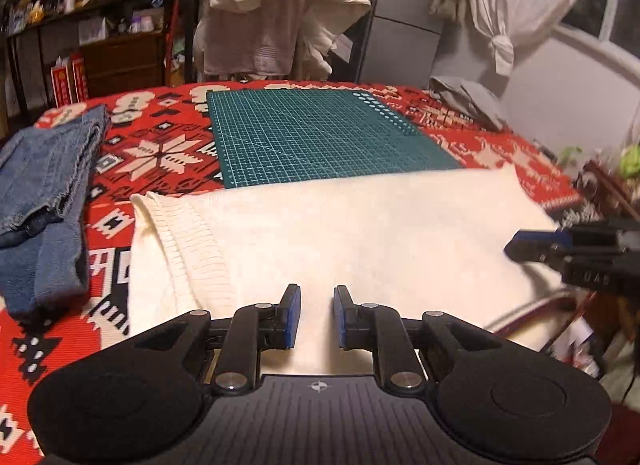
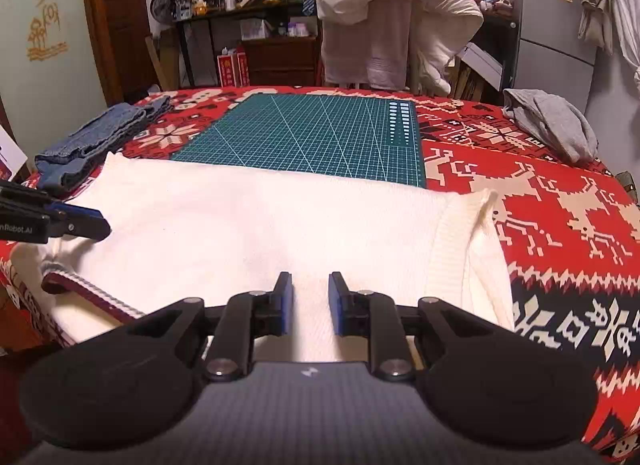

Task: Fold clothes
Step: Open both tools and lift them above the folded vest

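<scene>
On the near edge of the red patterned tablecloth (image 2: 560, 201), a cream knit sweater (image 2: 260, 225) lies spread flat, its far edge overlapping the near edge of the green cutting mat (image 2: 312, 133). Ribbed band (image 2: 448, 261) at the sweater's right end in the right wrist view; a dark red-trimmed ribbed edge (image 2: 92, 293) at its near left corner, hanging over the table edge.

Right gripper (image 2: 310, 305): poised over the sweater's near middle, jaws parted with a clear gap, cream knit visible between the blue pads, nothing gripped. Contact with the fabric cannot be told.

Left gripper (image 1: 317, 317): same attitude in its own view, jaws apart, empty, over the sweater. In the right wrist view it enters from the left edge, fingers pointing across the sweater's left end.

Left of the mat: folded blue jeans (image 1: 44, 201) on the tablecloth, just beside the sweater's left end. Right of the mat, near the far corner: crumpled grey garment (image 2: 556, 125). Beyond the mat, off the table: a chair heaped with pale towels and clothing (image 2: 396, 21); cluttered dark shelving (image 2: 256, 9) to its left; grey refrigerator (image 2: 552, 25) to its right.
</scene>
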